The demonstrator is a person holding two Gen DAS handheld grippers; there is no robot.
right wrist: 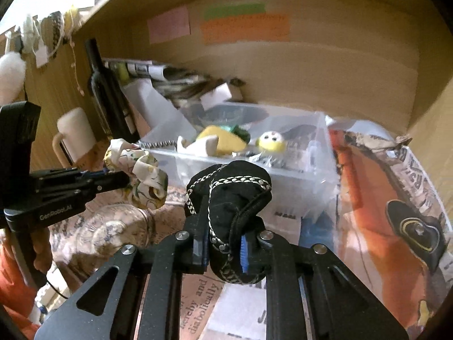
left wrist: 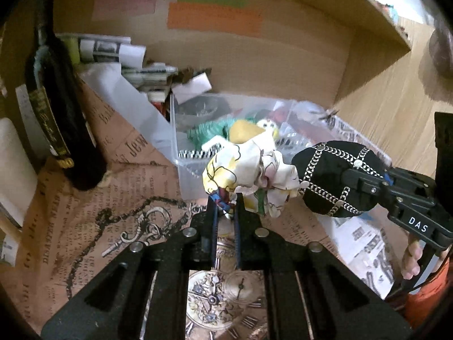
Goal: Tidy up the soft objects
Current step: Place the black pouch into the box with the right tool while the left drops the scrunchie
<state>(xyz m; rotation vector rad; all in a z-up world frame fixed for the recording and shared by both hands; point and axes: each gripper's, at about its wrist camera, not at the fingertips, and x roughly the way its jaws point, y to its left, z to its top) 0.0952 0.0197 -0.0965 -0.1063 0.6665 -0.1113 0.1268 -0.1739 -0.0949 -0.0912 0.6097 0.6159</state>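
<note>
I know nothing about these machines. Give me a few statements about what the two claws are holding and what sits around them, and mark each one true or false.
1. The left gripper pinches a floral fabric scrunchie. True.
2. The right gripper is open and holds nothing. False: it is shut on a black chain-trimmed pouch.
3. A clear plastic bin behind both items holds a yellow toy. True.
4. The dark bottle lies inside the bin. False: it stands outside, left of it.
</note>
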